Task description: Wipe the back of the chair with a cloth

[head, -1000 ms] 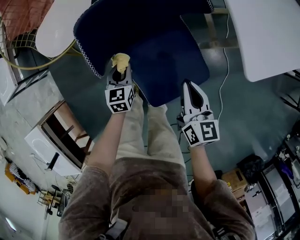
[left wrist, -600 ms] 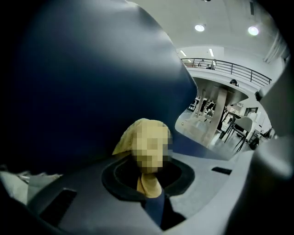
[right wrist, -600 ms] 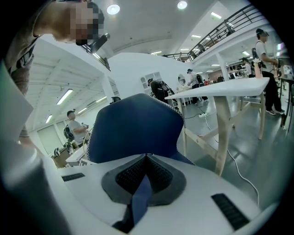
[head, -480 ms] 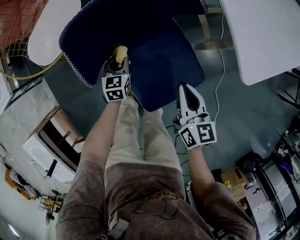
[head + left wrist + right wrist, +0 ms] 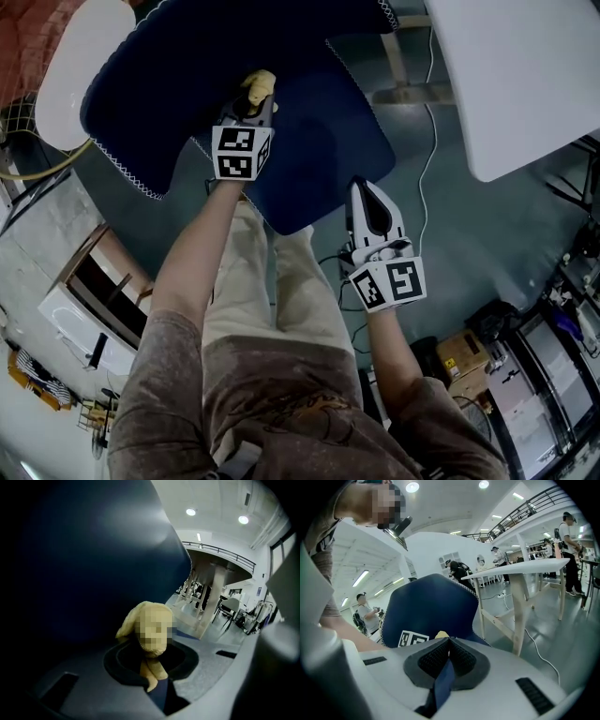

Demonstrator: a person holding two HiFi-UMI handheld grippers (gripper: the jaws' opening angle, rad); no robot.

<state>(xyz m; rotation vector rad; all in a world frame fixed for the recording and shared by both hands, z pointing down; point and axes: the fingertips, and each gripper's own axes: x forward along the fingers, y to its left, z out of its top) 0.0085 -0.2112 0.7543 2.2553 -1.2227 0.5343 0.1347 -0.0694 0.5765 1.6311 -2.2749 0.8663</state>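
Cloth (image 5: 260,86), yellow and bunched, is pinched in my left claw (image 5: 251,105). Its free end is pressed against the inner face of the navy chair back (image 5: 178,66), low down near where the back meets the seat (image 5: 328,141). My right claw (image 5: 367,190) has its jaws pressed together on nothing. It hangs off the seat's front edge, apart from the fabric, and as far as I can judge it plays no part in the wipe.

To do this stroke well, I would hold the wad flat to the upholstery so that cloth, not claw tips, rubs the fabric. Then I would sweep in overlapping passes out toward the white stitched edge (image 5: 122,169) until the whole back is covered. The chair may shift under a push, so I would press lightly, or bring the right claw in to steady the seat.

The left gripper view shows the cloth (image 5: 147,630) standing up out of the jaws, with the dark chair back filling the frame beside it. It confirms the grip but tells me little about where on the back I am. The head view gives that placement. The right gripper view alone shows the chair (image 5: 431,606) upright from the front, the left claw's marker cube (image 5: 412,638) and a sliver of yellow just past my closed jaws. It also shows a white table (image 5: 520,569) on wooden legs and people standing about the hall.
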